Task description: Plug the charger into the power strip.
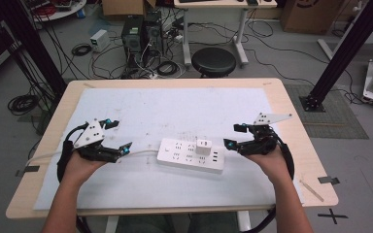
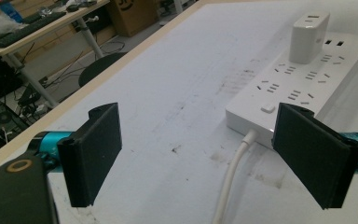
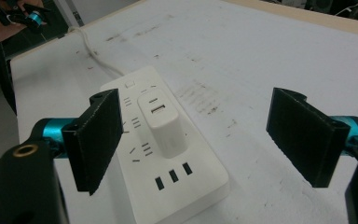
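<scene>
We find both grippers, left and right, released at mid-frame, flanking the strip bearing a charger.

Beyond my table there's a black round stool, computer towers, cables on the floor.
</scene>
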Action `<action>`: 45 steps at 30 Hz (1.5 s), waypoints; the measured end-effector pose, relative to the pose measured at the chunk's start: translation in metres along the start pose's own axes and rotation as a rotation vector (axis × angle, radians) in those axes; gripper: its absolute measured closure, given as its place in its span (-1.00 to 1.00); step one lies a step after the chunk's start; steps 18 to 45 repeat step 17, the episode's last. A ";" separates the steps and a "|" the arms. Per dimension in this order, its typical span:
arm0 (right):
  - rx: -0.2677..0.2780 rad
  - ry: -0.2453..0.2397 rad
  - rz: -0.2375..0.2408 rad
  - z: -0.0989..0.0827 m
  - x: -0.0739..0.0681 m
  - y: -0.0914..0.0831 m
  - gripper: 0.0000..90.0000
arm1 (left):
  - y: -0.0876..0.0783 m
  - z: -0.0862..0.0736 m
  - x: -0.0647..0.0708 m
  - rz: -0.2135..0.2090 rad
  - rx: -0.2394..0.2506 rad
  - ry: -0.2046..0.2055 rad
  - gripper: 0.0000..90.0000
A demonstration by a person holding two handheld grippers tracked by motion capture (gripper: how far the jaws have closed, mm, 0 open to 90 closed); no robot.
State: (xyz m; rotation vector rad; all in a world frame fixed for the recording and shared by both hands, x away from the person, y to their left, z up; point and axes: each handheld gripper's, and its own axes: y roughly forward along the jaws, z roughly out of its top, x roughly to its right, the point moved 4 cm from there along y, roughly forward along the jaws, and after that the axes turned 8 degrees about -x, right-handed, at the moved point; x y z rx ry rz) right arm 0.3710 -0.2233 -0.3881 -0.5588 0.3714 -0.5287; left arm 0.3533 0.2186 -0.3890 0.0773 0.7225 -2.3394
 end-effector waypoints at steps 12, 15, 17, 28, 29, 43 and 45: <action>-0.010 -0.001 -0.010 0.002 0.003 0.001 -0.58 | 0.004 -0.003 -0.004 -0.017 -0.007 -0.014 -0.65; -0.012 0.000 -0.011 0.003 0.002 0.002 -0.58 | 0.004 -0.005 -0.005 -0.016 -0.010 -0.017 -0.65; -0.016 0.001 -0.016 0.003 0.002 0.003 -0.58 | 0.004 -0.006 -0.006 -0.010 -0.010 -0.022 -0.65; -0.016 0.001 -0.016 0.003 0.002 0.003 -0.58 | 0.004 -0.006 -0.006 -0.010 -0.010 -0.022 -0.65; -0.016 0.001 -0.016 0.003 0.002 0.003 -0.58 | 0.004 -0.006 -0.006 -0.010 -0.010 -0.022 -0.65; -0.016 0.001 -0.016 0.003 0.002 0.003 -0.58 | 0.004 -0.006 -0.006 -0.010 -0.010 -0.022 -0.65; -0.016 0.001 -0.016 0.003 0.002 0.003 -0.58 | 0.004 -0.006 -0.006 -0.010 -0.010 -0.022 -0.65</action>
